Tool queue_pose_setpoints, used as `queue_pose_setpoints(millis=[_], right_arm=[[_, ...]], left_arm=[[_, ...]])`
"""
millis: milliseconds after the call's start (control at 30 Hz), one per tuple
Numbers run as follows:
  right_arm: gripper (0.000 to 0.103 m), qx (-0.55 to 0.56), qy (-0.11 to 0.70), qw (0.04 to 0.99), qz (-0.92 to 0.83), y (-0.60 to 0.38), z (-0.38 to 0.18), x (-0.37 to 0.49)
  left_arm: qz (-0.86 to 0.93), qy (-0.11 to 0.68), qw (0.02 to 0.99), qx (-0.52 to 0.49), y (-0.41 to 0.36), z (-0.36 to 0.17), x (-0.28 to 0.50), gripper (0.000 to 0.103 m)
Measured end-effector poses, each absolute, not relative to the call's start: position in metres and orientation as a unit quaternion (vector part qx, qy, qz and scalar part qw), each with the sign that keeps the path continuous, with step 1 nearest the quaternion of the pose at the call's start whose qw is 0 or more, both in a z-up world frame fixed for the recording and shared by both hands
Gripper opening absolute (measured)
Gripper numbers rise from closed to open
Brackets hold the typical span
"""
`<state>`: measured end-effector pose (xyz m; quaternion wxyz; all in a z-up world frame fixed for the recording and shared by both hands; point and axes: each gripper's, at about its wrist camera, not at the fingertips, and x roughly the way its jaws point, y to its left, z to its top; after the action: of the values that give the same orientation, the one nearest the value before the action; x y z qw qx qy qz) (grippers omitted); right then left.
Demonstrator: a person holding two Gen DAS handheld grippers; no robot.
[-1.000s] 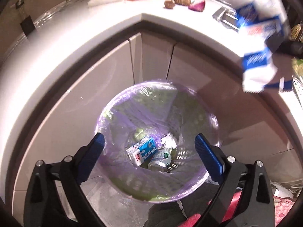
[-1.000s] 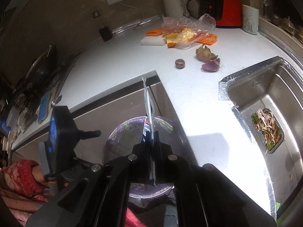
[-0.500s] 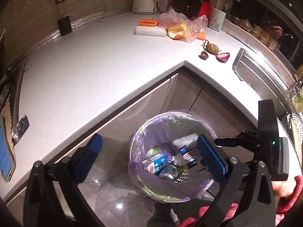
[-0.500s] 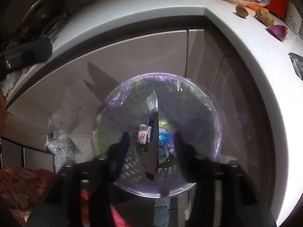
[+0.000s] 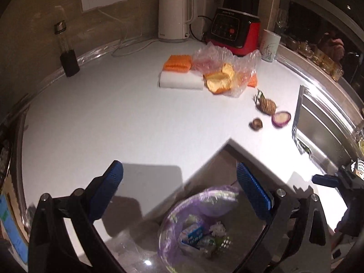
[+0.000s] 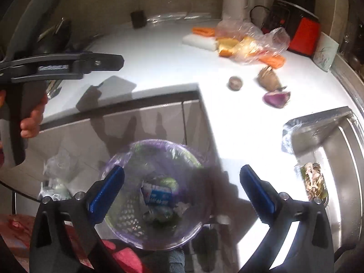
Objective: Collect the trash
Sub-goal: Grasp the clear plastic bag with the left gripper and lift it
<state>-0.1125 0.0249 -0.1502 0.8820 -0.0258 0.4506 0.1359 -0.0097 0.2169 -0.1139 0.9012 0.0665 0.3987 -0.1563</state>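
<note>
Beyond the purple-lined round trash bin (image 6: 154, 193), on the white countertop (image 5: 113, 118): halved purple onion (image 5: 281, 118), nearer the right gripper (image 6: 182, 188), jaws opening, empty; left gripper (image 5: 179, 188) spread, empty.

Left gripper (image 5: 179, 193): black plastic arms, silver screws at the pivots, ribbed blue pads (image 5: 252, 190), right gripper (image 6: 182, 188): same black frame, screws, blue pads, person's sleeve (image 6: 13, 232) red, patterned
</note>
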Motion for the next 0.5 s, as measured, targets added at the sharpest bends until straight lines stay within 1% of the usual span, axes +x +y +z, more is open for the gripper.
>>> queue_pose_setpoints(millis=[167,300,400,500], right_arm=[[0.101,-0.016,0.433,0.893,0.121,-0.015,-0.128,-0.093],[0.101,-0.007,0.438,0.892,0.113,-0.044,-0.13,-0.075],[0.101,0.002,0.448,0.888,0.106,-0.065,-0.139,-0.062],[0.101,0.014,0.454,0.885,0.105,-0.083,-0.148,-0.049]], left_arm=[[-0.172,0.377,0.908,0.067,0.188,-0.093,0.074,0.095],[-0.178,0.397,0.898,0.059,0.168,-0.091,0.14,0.095],[-0.204,0.395,0.895,0.044,0.146,-0.084,0.166,0.095],[-0.219,0.394,0.891,0.061,0.114,-0.085,0.181,0.095]])
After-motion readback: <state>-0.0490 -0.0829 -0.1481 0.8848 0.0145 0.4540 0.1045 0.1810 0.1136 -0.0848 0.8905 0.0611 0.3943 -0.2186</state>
